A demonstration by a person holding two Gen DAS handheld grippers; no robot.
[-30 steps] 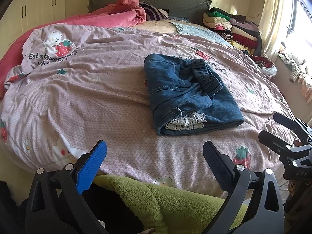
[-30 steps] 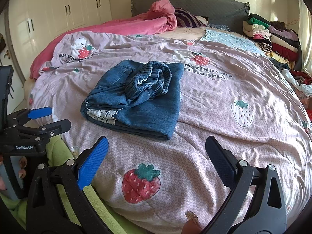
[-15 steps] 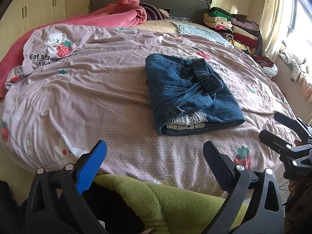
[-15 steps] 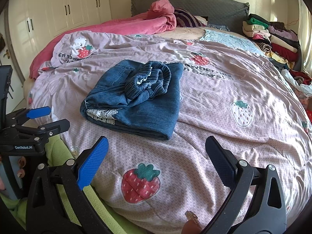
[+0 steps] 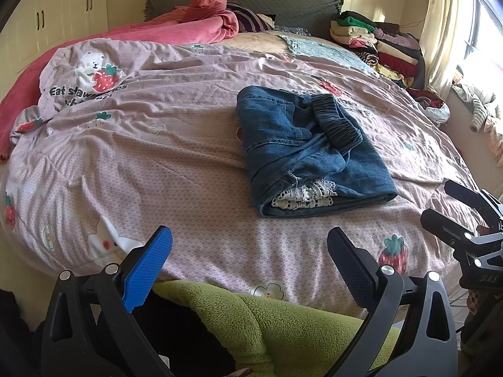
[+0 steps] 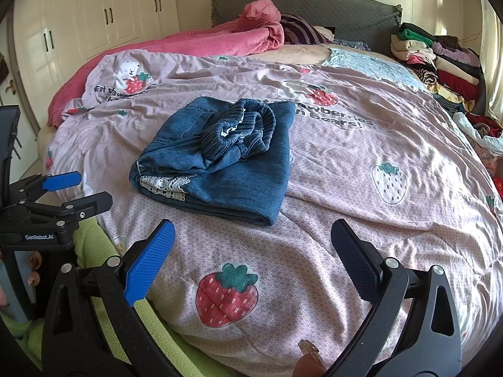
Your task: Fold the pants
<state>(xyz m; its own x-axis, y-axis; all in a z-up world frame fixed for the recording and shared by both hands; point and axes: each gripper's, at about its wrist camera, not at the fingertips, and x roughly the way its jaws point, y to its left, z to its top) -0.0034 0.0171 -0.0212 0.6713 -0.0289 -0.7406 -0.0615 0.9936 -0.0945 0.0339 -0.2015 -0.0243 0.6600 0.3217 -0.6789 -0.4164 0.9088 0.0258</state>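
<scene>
Already the folded denim pants [image 5: 309, 154] are lying ahead of both wide-open, empty grippers, left gripper [image 5: 248, 260] and right gripper [image 6: 251, 251]; any careless regrasp is risking dislodging the bunched waistband [image 6: 239, 132].

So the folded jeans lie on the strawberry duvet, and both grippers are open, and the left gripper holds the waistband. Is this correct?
Not quite: the left gripper holds nothing. In the left wrist view it hangs open near the bed's edge, apart from the folded jeans. The rest is right: they lie on the strawberry duvet, and the right gripper is open too.
</scene>
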